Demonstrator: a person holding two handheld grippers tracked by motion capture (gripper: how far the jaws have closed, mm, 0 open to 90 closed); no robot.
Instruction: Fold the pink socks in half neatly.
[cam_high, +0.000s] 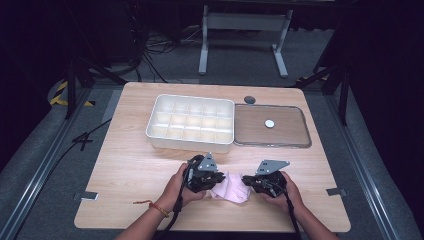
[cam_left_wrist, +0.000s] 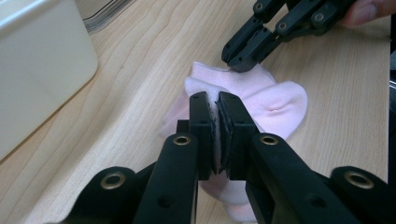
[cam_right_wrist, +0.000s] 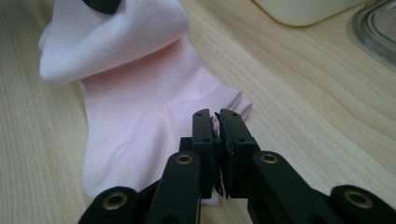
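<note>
- A pink sock lay on the table near its front edge, between the two grippers and well short of the white box.
- In the left gripper view the sock was folded over on itself, its top layer raised off the wood.
- The left gripper was clamped on a fold of the sock, a strip of pink cloth pinched between its jaws.
- In the high view that left gripper sat at the sock's left edge, held in the person's left hand.
- The right gripper had its jaws together at the sock's open cuff end; whether any cloth was caught between them I could not tell.
- From above, the right gripper sat at the sock's right edge, in the right hand.
- In the left gripper view the right gripper's tip touched the far end of the sock.
- The white box was divided into many small compartments and stood behind the grippers.
- A clear lid lay flat just right of the box, with a small white disc on it.
- A dark round cap sat in the table behind the lid.
</note>
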